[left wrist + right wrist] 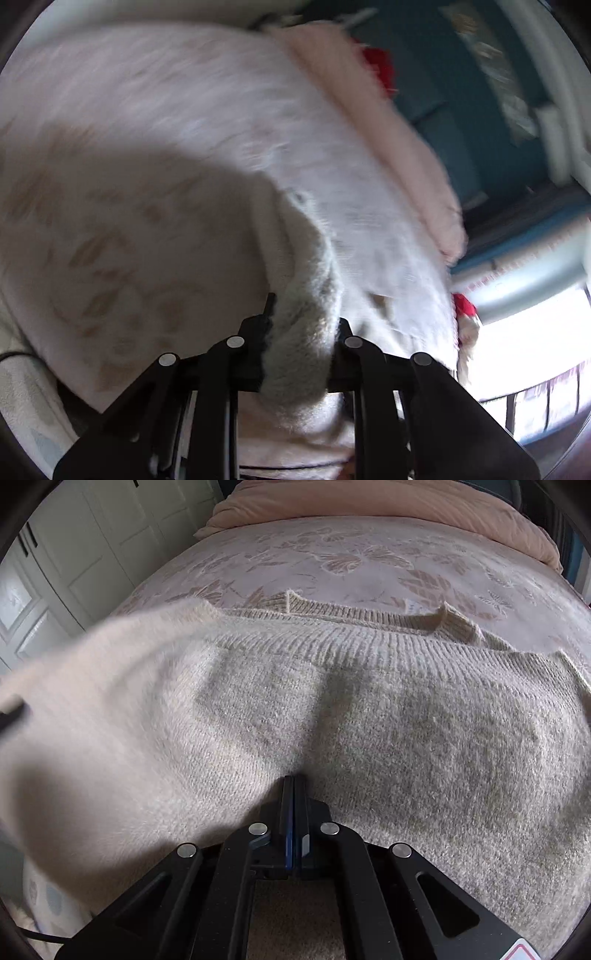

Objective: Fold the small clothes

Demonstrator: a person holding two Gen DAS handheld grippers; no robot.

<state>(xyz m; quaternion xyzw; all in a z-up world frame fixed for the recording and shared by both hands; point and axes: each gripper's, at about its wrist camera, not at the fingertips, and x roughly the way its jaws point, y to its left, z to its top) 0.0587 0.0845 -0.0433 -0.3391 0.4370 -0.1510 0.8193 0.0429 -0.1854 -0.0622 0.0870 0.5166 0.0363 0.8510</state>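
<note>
- We see a cream knit sweater (369, 716) spread on the bed, over a bedspread (332, 565) with a leaf pattern.
- Ribbed hem (369, 614) lies toward the far end of the bed, just short of the peach duvet (388, 502) bunched along that end.
- Right gripper (294, 779): fingers pressed flat together, tips down on the knit near the sweater's near edge. No fabric visibly between them; we can't tell if any thread is caught.
- Left part of the sweater is lifted off the bed and blurred in the right wrist view, rising toward the picture's left edge.
- Left gripper (304, 314): fingers pinching a thick fold of the sweater (299, 332); the fold fills the gap between the pads and hangs back toward the camera.
- Left wrist view is motion-blurred. Bedspread (147, 147) fills most of it, duvet (388, 129) runs along its far edge.
- Beyond the bed in the left view: a teal wall (461, 110), something red (376, 66) past the duvet, too blurred to name.
- White panelled doors (92, 554) stand beside the bed's left edge in the right view.
</note>
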